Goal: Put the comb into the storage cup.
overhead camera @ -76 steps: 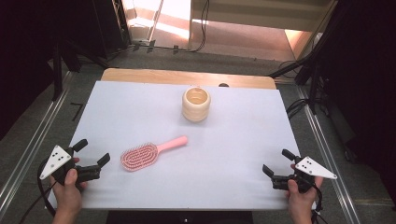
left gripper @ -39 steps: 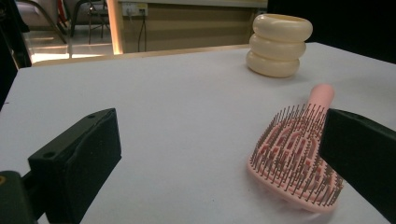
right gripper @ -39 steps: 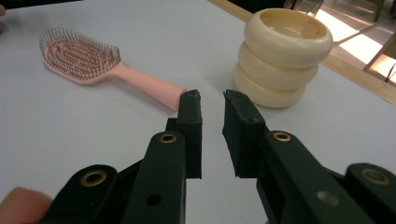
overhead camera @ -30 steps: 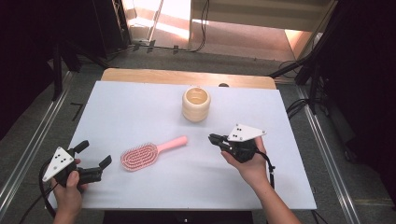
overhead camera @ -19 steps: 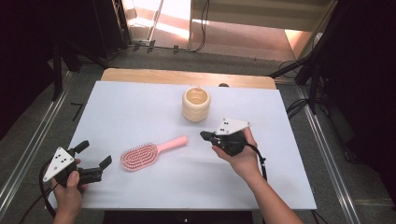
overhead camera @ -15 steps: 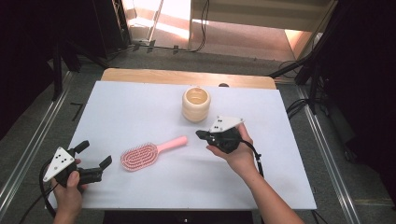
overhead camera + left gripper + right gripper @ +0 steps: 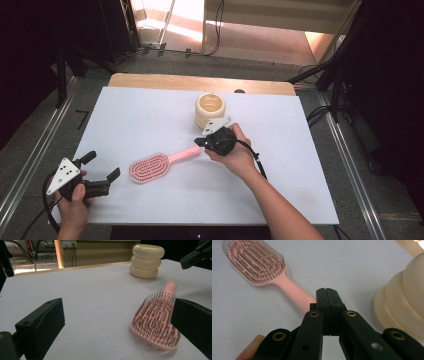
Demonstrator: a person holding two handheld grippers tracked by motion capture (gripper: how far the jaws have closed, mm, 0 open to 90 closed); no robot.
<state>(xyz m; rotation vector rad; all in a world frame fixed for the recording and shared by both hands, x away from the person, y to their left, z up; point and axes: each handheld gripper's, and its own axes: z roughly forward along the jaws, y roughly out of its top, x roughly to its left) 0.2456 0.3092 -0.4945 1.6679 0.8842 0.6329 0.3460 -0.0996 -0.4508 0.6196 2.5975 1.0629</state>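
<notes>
Since earlier, my right gripper (image 7: 201, 142) has crossed to the pink hairbrush (image 7: 156, 165) handle, jaws together; left gripper (image 7: 102, 176) waits, jaws apart.

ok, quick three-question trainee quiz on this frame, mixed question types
1. True or false: the right hand-held gripper has its jaws shut with nothing between them.
2. Which lies nearer the left hand-held gripper: A) the pink plastic hairbrush, or B) the cream ribbed round container?
3. Which end of the pink plastic hairbrush points toward the right hand-held gripper?

Key:
1. True.
2. A.
3. The handle; the gripper's tips are right by its end, contact unclear.
</notes>
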